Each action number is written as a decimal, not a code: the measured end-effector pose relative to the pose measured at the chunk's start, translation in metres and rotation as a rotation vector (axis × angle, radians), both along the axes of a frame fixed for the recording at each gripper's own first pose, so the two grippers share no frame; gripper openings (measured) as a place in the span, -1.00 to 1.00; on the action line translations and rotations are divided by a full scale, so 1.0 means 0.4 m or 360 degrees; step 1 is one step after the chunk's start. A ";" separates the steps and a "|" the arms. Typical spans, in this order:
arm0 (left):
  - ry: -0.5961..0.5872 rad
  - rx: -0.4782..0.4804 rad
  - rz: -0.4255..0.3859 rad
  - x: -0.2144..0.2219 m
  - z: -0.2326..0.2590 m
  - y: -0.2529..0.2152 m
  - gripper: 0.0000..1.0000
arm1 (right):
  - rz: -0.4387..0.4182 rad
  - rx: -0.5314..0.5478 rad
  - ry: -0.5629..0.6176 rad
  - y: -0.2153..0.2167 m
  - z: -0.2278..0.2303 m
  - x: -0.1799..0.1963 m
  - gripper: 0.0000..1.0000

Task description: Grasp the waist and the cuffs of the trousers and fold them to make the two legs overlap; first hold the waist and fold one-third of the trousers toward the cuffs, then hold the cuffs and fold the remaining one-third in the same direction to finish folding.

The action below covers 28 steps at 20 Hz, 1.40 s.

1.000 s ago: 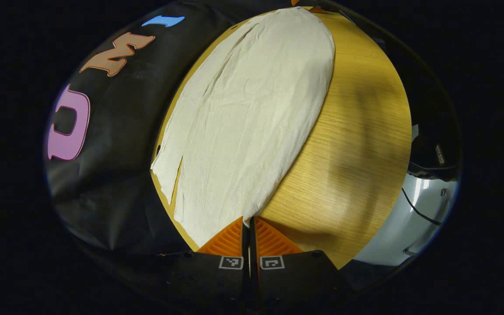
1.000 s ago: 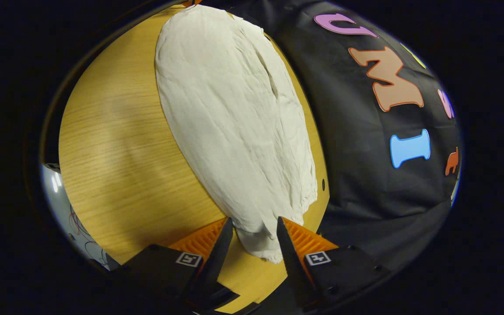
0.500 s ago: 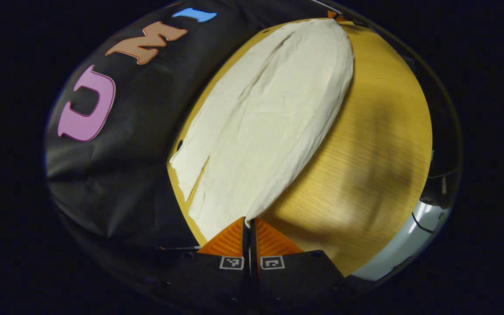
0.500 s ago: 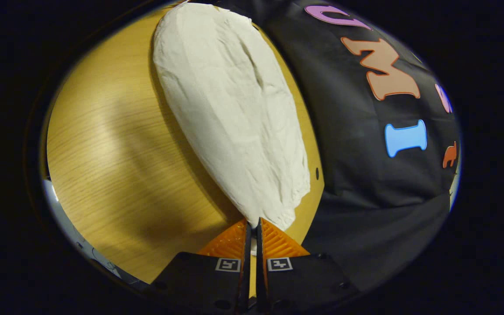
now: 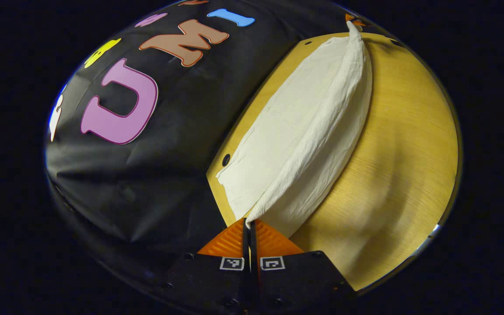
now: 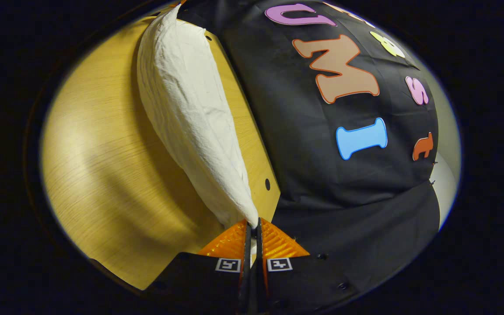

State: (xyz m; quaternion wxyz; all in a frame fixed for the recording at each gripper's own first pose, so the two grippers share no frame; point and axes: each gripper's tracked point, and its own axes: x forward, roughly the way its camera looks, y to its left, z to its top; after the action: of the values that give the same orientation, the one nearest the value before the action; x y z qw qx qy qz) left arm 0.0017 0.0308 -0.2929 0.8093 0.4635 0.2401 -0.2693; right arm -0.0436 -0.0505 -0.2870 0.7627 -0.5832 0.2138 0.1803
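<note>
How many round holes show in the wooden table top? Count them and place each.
2. One hole lies beside the trousers near the left gripper; another sits at the table's far edge. More may be hidden under cloth.

Bare desk (image 5: 400,144) on the near side of the trousers (image 5: 313,127) gives open passage. Far side: booth wall cloth (image 6: 344,183) hangs right at desk edge, w/ just a thin desk strip between it & the lifted fabric.
</note>
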 end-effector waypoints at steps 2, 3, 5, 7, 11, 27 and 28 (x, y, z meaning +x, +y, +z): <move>-0.0052 -0.0008 0.0016 0.052 0.031 -0.021 -1.00 | -0.0024 0.0034 -0.0032 0.005 0.014 0.050 -0.84; -0.0077 -0.0008 0.0020 0.078 0.046 -0.034 -1.00 | -0.0032 0.0050 -0.0052 0.007 0.023 0.074 -0.84; -0.0128 -0.0007 0.0036 0.134 0.071 -0.052 -1.00 | -0.0046 0.0075 -0.0082 0.011 0.033 0.126 -0.84; -0.0170 -0.0007 0.0048 0.187 0.091 -0.074 -1.00 | -0.0065 0.0101 -0.0103 0.020 0.041 0.171 -0.84; -0.0271 0.0019 0.0070 0.294 0.118 -0.111 -1.00 | -0.0088 0.0144 -0.0138 0.039 0.046 0.263 -0.91; -0.0307 0.0074 0.0212 0.558 -0.013 -0.254 -1.00 | -0.0254 0.0285 -0.0087 0.076 -0.167 0.530 -0.84; -0.0292 0.0085 0.0212 0.566 -0.030 -0.257 -1.00 | -0.0268 0.0293 -0.0065 0.075 -0.187 0.536 -0.78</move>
State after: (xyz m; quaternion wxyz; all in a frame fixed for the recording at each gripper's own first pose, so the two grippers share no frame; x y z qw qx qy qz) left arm 0.2282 -0.0722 -0.3050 0.8313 0.4906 0.2026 -0.1649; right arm 0.1708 -0.0207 -0.3619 0.8297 -0.4942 0.2288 0.1227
